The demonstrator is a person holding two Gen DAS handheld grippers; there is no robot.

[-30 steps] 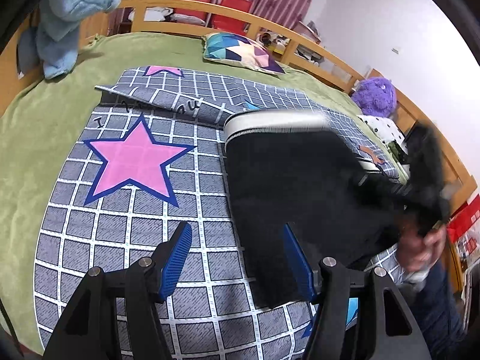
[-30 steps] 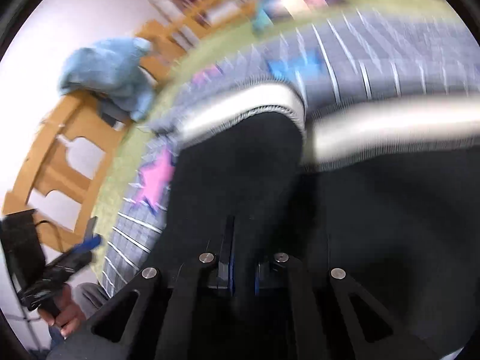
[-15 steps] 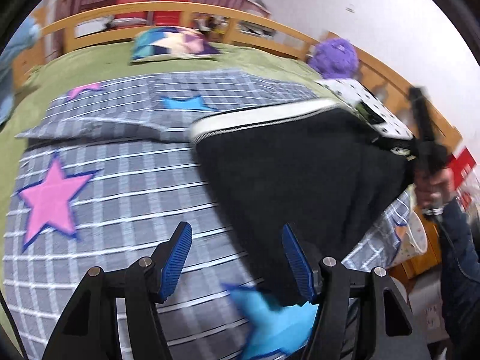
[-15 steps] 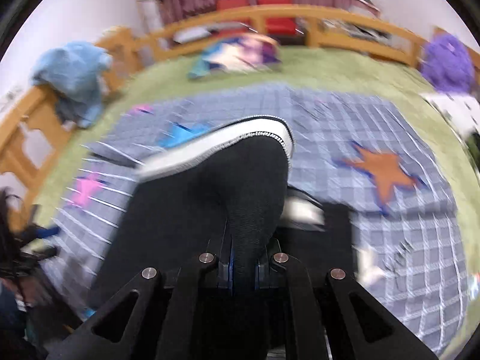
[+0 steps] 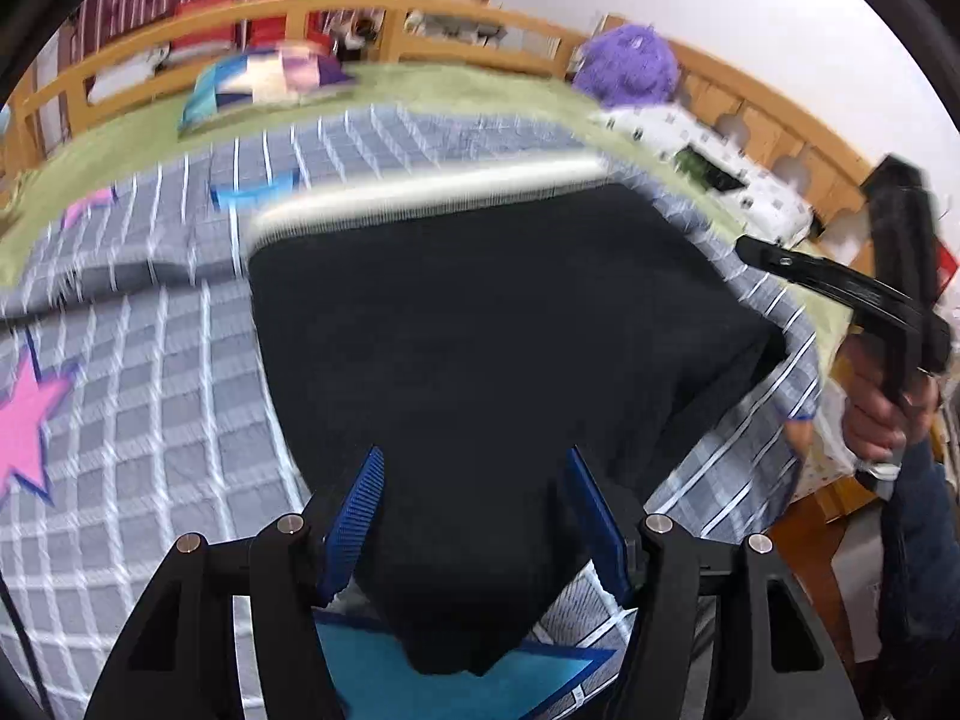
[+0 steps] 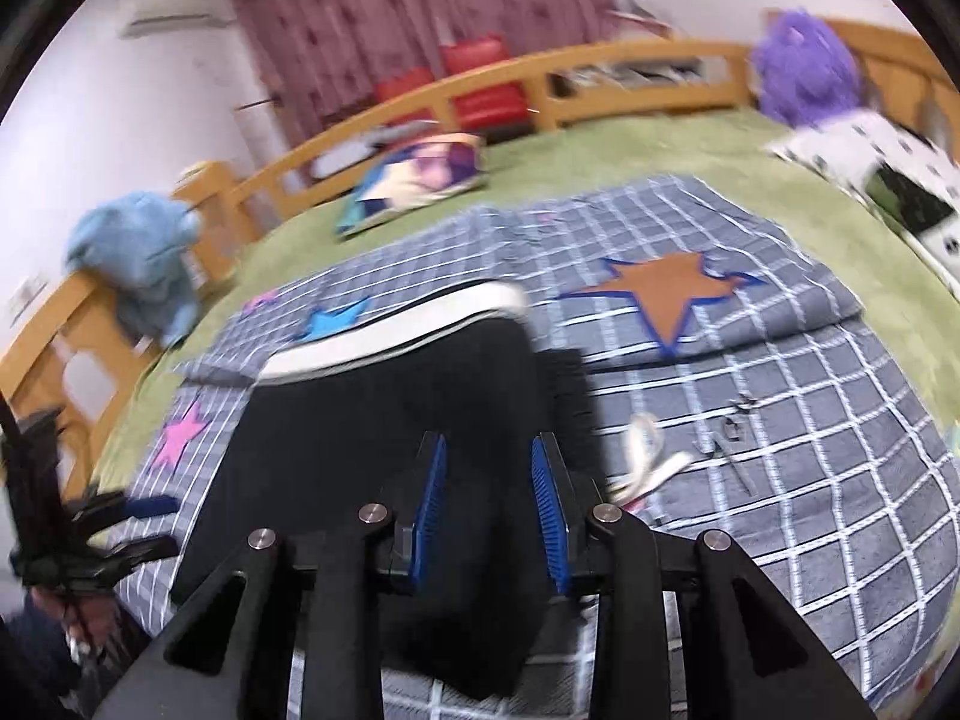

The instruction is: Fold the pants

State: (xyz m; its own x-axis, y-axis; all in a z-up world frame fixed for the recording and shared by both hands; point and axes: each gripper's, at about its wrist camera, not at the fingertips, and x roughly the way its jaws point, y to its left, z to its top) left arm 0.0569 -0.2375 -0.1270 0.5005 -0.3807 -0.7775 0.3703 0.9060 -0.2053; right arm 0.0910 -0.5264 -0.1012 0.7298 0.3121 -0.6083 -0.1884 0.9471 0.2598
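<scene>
The black pants (image 5: 480, 330) with a white waistband (image 5: 420, 195) lie folded on the grey checked quilt (image 5: 150, 450). My left gripper (image 5: 474, 480) is open, its blue pads over the near end of the pants. My right gripper (image 6: 489, 462) is open, just above the black cloth (image 6: 390, 420), with the waistband (image 6: 390, 336) beyond it. The right gripper also shows in the left wrist view (image 5: 840, 282) at the right, off the bed's edge. The left gripper shows at the left edge of the right wrist view (image 6: 78, 516). A white drawstring (image 6: 648, 462) lies beside the pants.
The quilt has pink (image 5: 24, 420), blue and orange (image 6: 666, 288) stars on a green sheet (image 6: 600, 162). A colourful pillow (image 6: 414, 174), a purple plush (image 5: 630, 63), a spotted white cloth (image 5: 708, 144) and a blue towel (image 6: 138, 258) on the wooden rail surround it.
My right gripper has let go of the pants and now stands open above them. The left gripper has moved right, over the pants' near end. The pants have settled flat.
</scene>
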